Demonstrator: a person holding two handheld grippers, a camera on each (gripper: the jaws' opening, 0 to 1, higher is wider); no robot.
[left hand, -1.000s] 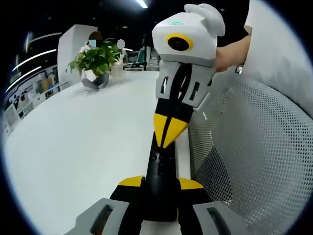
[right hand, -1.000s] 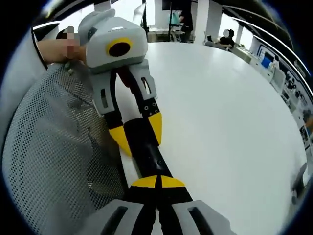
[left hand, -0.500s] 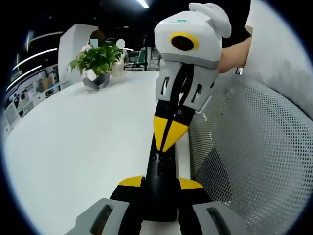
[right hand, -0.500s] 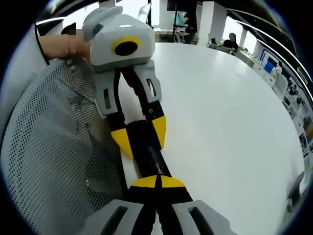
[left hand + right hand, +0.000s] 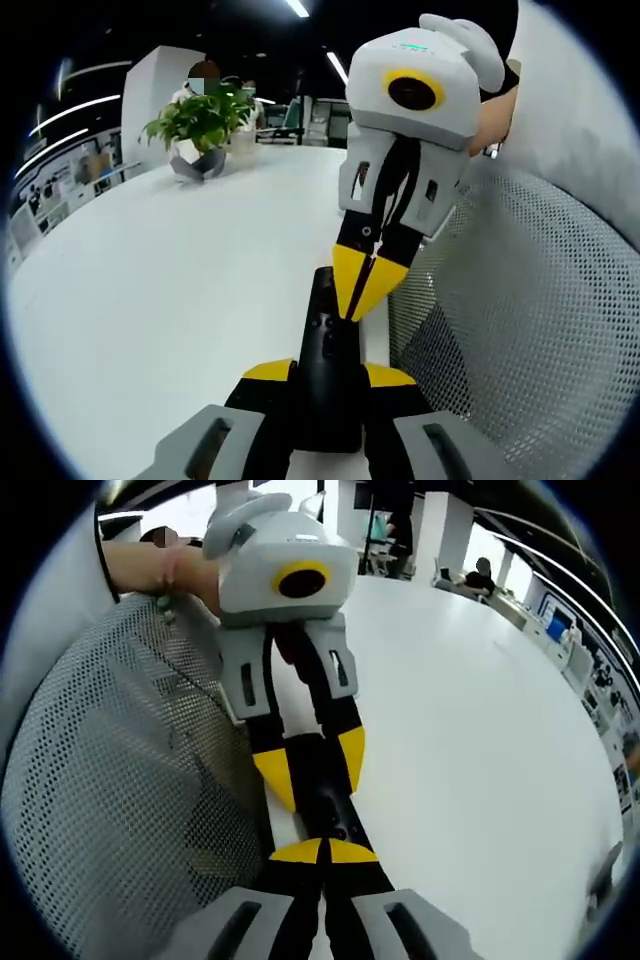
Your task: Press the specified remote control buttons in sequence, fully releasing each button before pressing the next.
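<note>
Broad white table (image 5: 150,290) carried the slim black remote control (image 5: 325,370) near its edge by a grey mesh chair back (image 5: 520,330); left gripper (image 5: 328,375) clenched on the remote, right gripper (image 5: 322,852) pinched to a point over its buttons; advised pressing straight down, then lifting fully clear

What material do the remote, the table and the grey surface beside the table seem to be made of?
The remote looks like black plastic, fairly matte, with small moulded buttons on its face. The table seems a smooth white laminate or painted top; it shows an even, soft sheen without grain. The grey surface looks like woven mesh fabric, probably a chair back: regular small holes cover it and it curves softly.
</note>
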